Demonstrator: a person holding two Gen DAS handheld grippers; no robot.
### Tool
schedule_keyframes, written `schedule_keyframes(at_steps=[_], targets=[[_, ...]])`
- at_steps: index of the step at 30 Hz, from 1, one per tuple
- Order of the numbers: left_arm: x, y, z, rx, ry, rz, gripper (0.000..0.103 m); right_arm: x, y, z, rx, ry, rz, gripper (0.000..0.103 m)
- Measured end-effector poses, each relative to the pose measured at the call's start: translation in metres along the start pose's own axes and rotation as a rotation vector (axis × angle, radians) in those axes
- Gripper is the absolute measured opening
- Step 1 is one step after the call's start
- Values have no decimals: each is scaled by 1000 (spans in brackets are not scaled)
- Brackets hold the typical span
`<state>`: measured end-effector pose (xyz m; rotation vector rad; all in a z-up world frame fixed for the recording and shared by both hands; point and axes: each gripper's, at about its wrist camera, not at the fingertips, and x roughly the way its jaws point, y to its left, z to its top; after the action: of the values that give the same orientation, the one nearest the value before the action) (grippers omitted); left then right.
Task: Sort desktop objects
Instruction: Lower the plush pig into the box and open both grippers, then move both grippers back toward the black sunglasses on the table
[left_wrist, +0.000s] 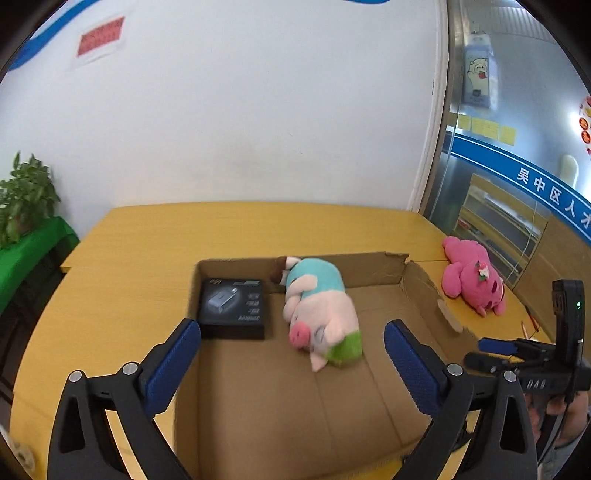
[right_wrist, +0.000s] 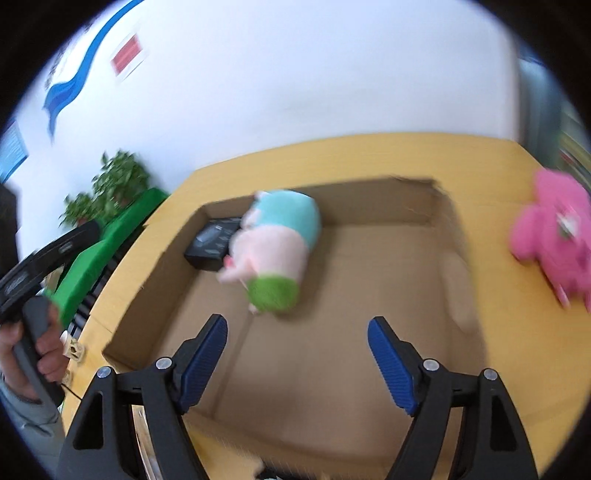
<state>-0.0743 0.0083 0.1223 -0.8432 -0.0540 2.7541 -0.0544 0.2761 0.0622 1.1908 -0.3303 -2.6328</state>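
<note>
Open cardboard box (left_wrist: 373, 266) sits on the yellow tabletop (left_wrist: 122, 280), flaps cut low, floor visible. Inside, at the far left corner: black product box (left_wrist: 232, 308), lying flat. Just beside it, toward the middle of the far half: pig plush (left_wrist: 319, 312), pale pink with a turquoise band and green end, lying on its side, snout toward the camera in the left wrist view; in the right wrist view it overlaps the black product box, and I cannot tell whether they touch. Outside the cardboard box, on the tabletop to its right: pink plush (left_wrist: 471, 275), apart from the box wall. Left gripper (left_wrist: 291, 341) hovers over the near edge of the cardboard box, jaws released and spread wide, nothing between them. Right gripper (right_wrist: 297, 343) likewise hangs above the near half of the cardboard box, jaws released, empty; this view is motion-blurred. Potted plant (left_wrist: 26, 199) stands on a green surface at far left, against the white wall.
</note>
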Motion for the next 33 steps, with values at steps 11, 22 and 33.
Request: schedule_keyframes(at_steps=[11,22,33], targets=[[-80,-35,-87,60,-32,52,95,-59,-6,-77,10,-37,-112,79],[-100,-48,-106,19,-3,36,103,-90,40,-96,-170,-65,-95,31],[-110,-33,-118,-28,-30,40,102,-83,20,-104,-126,-41,-69,72]])
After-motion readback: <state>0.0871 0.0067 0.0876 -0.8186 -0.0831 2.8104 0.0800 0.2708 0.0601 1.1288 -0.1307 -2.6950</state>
